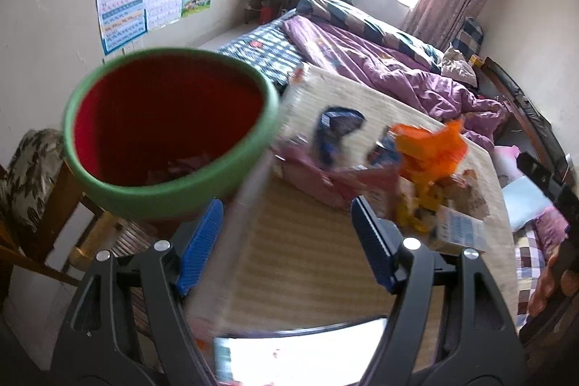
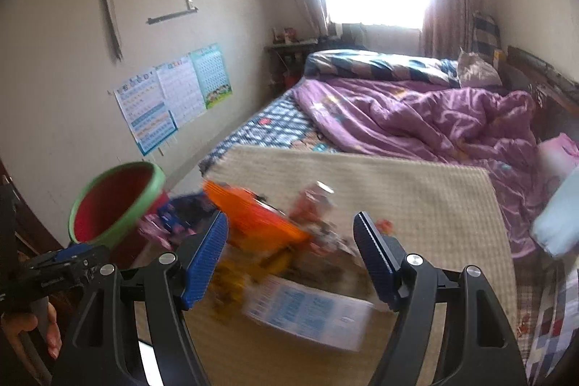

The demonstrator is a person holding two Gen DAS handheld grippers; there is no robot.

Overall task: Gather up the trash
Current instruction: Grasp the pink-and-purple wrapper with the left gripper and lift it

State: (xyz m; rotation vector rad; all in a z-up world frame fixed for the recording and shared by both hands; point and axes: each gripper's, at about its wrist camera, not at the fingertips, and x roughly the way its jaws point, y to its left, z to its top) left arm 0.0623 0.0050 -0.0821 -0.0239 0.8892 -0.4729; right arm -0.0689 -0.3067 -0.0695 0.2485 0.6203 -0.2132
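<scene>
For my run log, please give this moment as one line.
left gripper: open, empty | right gripper: open, empty | wrappers: on mat | bin: left of the mat

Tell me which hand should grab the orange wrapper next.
Probably the right. The right gripper is open with the orange wrapper lying almost between its jaws. The left gripper is also open, but its wrapper view is farther off, nearer the bin.
</scene>
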